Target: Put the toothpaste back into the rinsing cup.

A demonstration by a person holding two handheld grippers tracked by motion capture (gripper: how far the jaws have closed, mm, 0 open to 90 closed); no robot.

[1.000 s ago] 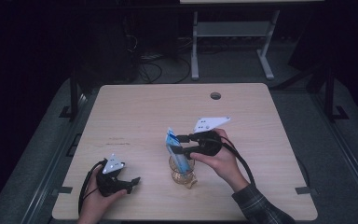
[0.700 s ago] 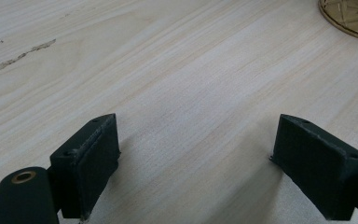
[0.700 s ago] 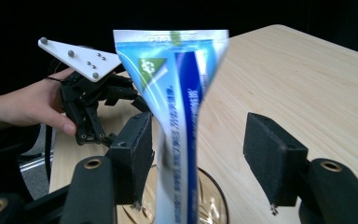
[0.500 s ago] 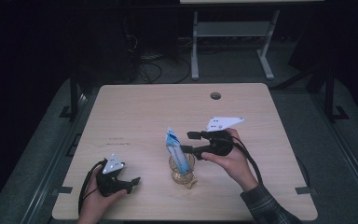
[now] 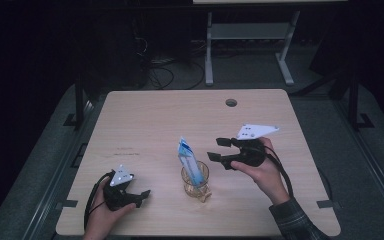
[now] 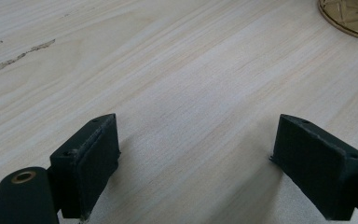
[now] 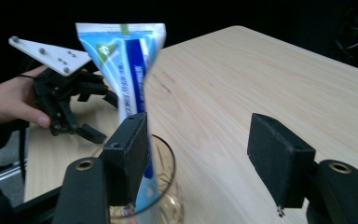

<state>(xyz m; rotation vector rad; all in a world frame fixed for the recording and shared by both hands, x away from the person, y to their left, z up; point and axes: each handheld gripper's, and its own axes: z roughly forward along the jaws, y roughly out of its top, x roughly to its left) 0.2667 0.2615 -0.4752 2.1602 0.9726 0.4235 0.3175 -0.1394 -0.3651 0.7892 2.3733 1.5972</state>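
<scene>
A clear glass [image 5: 195, 181] stands near the table's front middle with a blue and white tube [image 5: 187, 159] upright in it, leaning a little left. My right gripper [image 5: 217, 149] hovers just right of the tube, open and holding nothing, its jaws pointing left. In the right gripper view the tube [image 7: 130, 79] rises from the glass [image 7: 164, 186] behind the left jaw, outside the gap of the right gripper [image 7: 205, 154]. My left gripper [image 5: 141, 197] rests open on the table at the front left. Bare wood lies between the jaws of the left gripper [image 6: 196, 154].
The wooden table [image 5: 170, 120] has a round cable hole [image 5: 231, 102] at the back. A small tan object [image 5: 206, 195] lies at the foot of the glass. The glass's base [image 6: 349, 14] shows beyond the left jaws. The other hand's gripper [image 7: 65, 107] sits past the tube.
My right gripper has drawn back to the right, away from the top of the tube, which stays standing in the glass. The left gripper has not moved.
</scene>
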